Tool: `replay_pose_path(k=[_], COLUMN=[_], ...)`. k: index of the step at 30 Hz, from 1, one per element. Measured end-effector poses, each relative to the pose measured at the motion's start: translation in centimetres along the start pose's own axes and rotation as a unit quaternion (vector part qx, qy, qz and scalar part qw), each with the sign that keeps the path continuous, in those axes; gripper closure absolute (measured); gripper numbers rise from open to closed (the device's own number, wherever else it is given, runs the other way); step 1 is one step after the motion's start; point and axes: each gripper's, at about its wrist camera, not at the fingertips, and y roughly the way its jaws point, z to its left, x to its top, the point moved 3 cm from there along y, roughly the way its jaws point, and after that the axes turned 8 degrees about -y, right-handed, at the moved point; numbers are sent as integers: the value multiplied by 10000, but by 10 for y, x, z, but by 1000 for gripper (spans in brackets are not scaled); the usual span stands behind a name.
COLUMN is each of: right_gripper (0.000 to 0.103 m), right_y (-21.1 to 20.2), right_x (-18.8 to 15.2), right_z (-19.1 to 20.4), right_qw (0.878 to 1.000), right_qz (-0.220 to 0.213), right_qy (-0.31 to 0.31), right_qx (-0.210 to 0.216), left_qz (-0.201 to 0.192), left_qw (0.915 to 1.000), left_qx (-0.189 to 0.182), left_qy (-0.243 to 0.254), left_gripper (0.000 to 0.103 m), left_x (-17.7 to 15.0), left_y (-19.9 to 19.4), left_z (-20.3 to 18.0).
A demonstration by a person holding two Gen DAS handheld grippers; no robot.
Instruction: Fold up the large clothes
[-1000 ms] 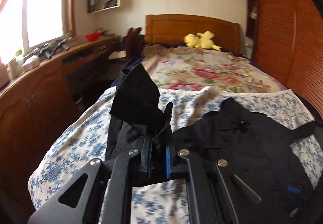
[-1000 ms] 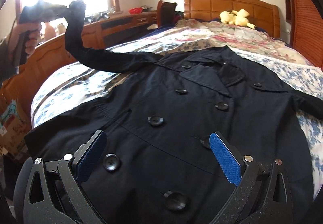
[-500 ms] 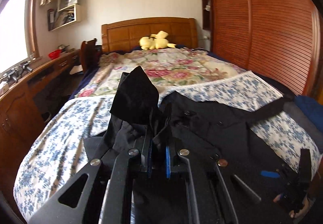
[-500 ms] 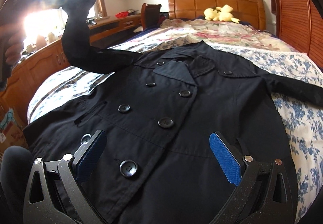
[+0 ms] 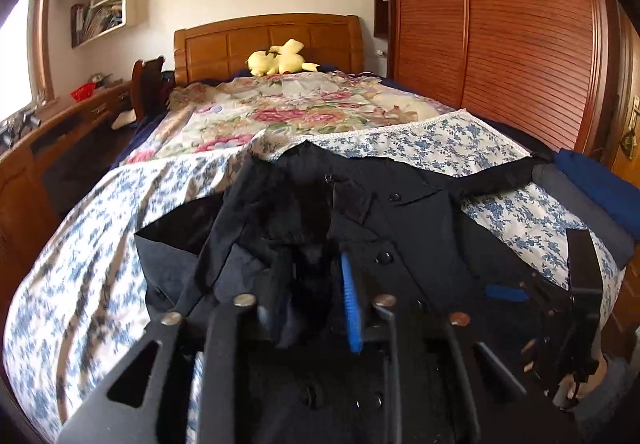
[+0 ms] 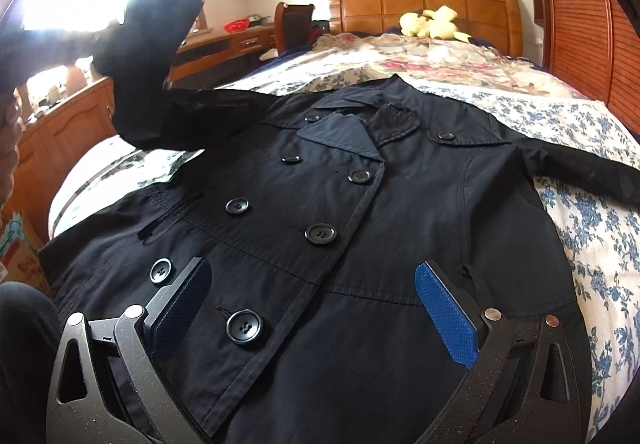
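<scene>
The left gripper (image 5: 316, 296) is pinched on the sleeve (image 6: 152, 56) of the black coat (image 6: 360, 224), lifting it up above the coat. The right gripper (image 6: 320, 308) has its fingers wide apart, low over the coat's buttons. The coat lies flat on the bed (image 6: 580, 124). A yellow plush toy (image 6: 430, 22) sits by the headboard (image 6: 424, 0).

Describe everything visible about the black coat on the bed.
The black coat is a double-breasted jacket of smooth woven fabric with notched lapels, two columns of large black buttons and a slit pocket. It lies face up, buttoned, on the blue-flowered bedspread. One sleeve stretches flat to the side; the other sleeve is lifted off the bed, its cuff pinched in the left hand-held gripper. The right hand-held gripper hovers open above the hem area, not gripping it.
</scene>
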Motion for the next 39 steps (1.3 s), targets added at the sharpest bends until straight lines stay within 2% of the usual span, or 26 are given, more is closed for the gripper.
replay_pose_path(k=[1,10,14,19,27,32,39], right_gripper=[0,0,1,5,7,7,7], right_y=[0,0,3,16,69,119,170], right_x=[0,13,26,50,96,115,113], right_z=[1,8,16,39,75,78,67], right_qw=[10000,9999,9998,9989,9959,9947,9908], right_qz=[10,38,28,89,261,572,1136], right_qy=[-25,-147,-204,-424,-738,-701,-479], right_qx=[-8,-52,14,189,445,480,557], left_qz=[-32,-363,-485,-649,-783,-734,-700], left_qw=[10000,9990,9980,9962,9916,9903,9897], left_qx=[-67,-2,66,401,732,816,868], left_qy=[-62,-262,-393,-429,-721,-854,-899], left_gripper=[67,46,46,46,46,46,46], left_x=[-3,-31,-38,-46,-64,-74,-82], left_y=[-2,-28,-42,-57,-77,-80,-85], left_z=[2,27,47,75,126,151,168])
